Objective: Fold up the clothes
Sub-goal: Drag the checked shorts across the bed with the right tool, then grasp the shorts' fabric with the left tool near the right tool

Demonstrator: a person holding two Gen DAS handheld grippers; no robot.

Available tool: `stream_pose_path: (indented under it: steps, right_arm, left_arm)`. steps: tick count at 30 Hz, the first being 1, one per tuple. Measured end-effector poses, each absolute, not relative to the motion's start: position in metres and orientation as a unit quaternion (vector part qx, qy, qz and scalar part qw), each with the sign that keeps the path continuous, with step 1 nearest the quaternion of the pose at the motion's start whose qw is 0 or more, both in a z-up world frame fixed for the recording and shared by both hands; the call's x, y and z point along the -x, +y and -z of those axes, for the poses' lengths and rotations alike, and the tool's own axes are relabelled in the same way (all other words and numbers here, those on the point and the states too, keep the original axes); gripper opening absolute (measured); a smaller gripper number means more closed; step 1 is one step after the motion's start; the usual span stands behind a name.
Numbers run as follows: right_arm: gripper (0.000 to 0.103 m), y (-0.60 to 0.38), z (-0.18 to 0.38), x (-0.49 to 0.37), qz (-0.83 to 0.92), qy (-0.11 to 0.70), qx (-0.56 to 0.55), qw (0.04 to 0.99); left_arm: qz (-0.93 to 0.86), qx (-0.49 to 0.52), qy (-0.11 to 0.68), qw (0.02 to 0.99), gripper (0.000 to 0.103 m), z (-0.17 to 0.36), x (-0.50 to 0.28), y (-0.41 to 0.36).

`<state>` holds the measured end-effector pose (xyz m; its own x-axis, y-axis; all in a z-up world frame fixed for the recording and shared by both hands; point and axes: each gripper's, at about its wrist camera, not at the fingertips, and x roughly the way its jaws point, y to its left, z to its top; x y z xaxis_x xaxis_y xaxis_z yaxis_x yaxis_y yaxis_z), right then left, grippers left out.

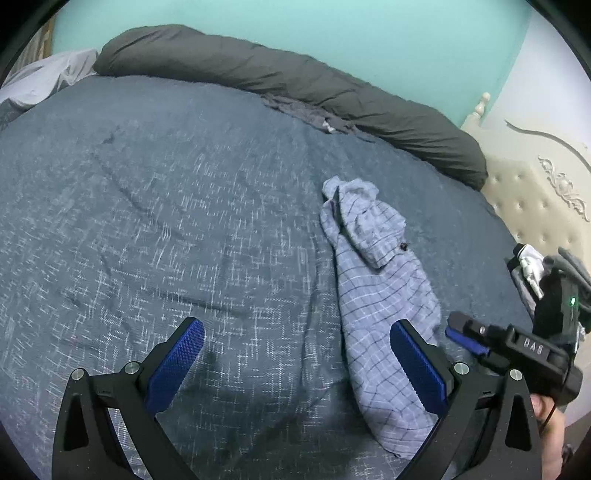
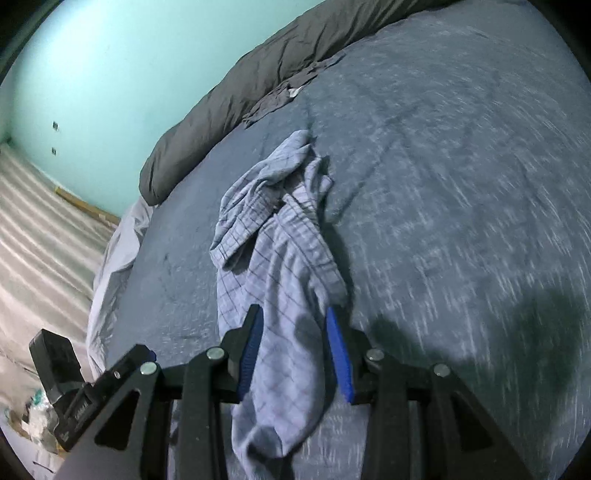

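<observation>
The left gripper (image 1: 297,363) hovers over the bed (image 1: 147,203), jaws wide and empty. Just right lies the checked shirt (image 1: 376,280), crumpled and unfolded. The right gripper (image 2: 295,352) straddles its near end, jaws released; folding seems barely begun.

I work over a wide bed (image 1: 147,206) with a dark blue cover that has small pale flecks. A long dark grey duvet roll (image 1: 280,81) lies along its far edge, against a turquoise wall (image 1: 295,26). On one side I see a cream padded headboard (image 1: 532,199) with carved ornament. On the other side the floor (image 2: 33,229) shows pale stripes of light.
</observation>
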<state>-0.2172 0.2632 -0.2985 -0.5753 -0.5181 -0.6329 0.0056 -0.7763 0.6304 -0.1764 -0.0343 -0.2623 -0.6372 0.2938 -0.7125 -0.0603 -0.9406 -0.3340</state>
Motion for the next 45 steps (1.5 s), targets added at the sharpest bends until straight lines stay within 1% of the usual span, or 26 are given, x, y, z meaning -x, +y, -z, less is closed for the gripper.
stream_pose_path:
  steps: [6,9,13,16,19,21,23,24,26,28,29,30,31,32,33,35,43,45]
  right_arm:
    - [0.035,0.258,0.31,0.227,0.833,-0.284,-0.446,0.164]
    - [0.009,0.259,0.31,0.224,0.834,-0.275,-0.448,0.168]
    - [0.002,0.269,0.297,0.217,0.845,-0.271,-0.429,0.169]
    - [0.001,0.285,0.284,0.212,0.857,-0.276,-0.405,0.163]
    - [0.001,0.291,0.286,0.214,0.852,-0.284,-0.407,0.169]
    - [0.005,0.29,0.292,0.219,0.841,-0.296,-0.418,0.176]
    - [0.018,0.281,0.301,0.227,0.831,-0.29,-0.441,0.176]
    - [0.036,0.275,0.304,0.227,0.832,-0.278,-0.448,0.173]
    - [0.037,0.267,0.307,0.228,0.832,-0.264,-0.455,0.177]
    - [0.037,0.263,0.311,0.229,0.83,-0.257,-0.46,0.184]
    - [0.033,0.263,0.312,0.228,0.831,-0.255,-0.459,0.183]
    - [0.019,0.264,0.314,0.227,0.832,-0.255,-0.459,0.182]
    - [0.008,0.265,0.316,0.226,0.832,-0.255,-0.458,0.181]
    - [0.007,0.267,0.316,0.225,0.832,-0.256,-0.457,0.182]
    - [0.003,0.269,0.315,0.224,0.832,-0.259,-0.455,0.183]
    - [0.002,0.273,0.313,0.222,0.832,-0.266,-0.45,0.185]
    - [0.001,0.3,0.301,0.221,0.84,-0.289,-0.428,0.167]
    - [0.001,0.299,0.3,0.222,0.844,-0.284,-0.427,0.156]
  left_arm:
    - [-0.889,0.426,-0.144,0.09,0.103,0.274,0.18,-0.037]
    - [-0.889,0.424,-0.148,0.092,0.103,0.273,0.179,-0.036]
    - [-0.889,0.424,-0.148,0.091,0.103,0.273,0.178,-0.035]
    - [-0.889,0.425,-0.148,0.088,0.103,0.273,0.177,-0.034]
    - [-0.889,0.425,-0.148,0.087,0.103,0.274,0.178,-0.032]
    - [-0.889,0.426,-0.145,0.088,0.103,0.275,0.178,-0.029]
    - [-0.889,0.426,-0.141,0.089,0.103,0.275,0.177,-0.026]
    - [-0.889,0.426,-0.139,0.089,0.103,0.275,0.177,-0.024]
    - [-0.889,0.427,-0.136,0.09,0.103,0.276,0.177,-0.022]
    - [-0.889,0.428,-0.134,0.09,0.103,0.277,0.177,-0.021]
    - [-0.889,0.429,-0.133,0.09,0.103,0.278,0.177,-0.02]
    - [-0.888,0.431,-0.132,0.09,0.103,0.279,0.177,-0.02]
    - [-0.888,0.432,-0.131,0.091,0.103,0.28,0.177,-0.02]
    - [-0.888,0.432,-0.13,0.091,0.103,0.28,0.176,-0.02]
    - [-0.888,0.432,-0.13,0.09,0.103,0.28,0.176,-0.02]
    - [-0.888,0.432,-0.129,0.09,0.103,0.28,0.177,-0.02]
    - [-0.888,0.433,-0.129,0.089,0.103,0.283,0.179,-0.023]
    - [-0.887,0.434,-0.129,0.09,0.103,0.283,0.18,-0.023]
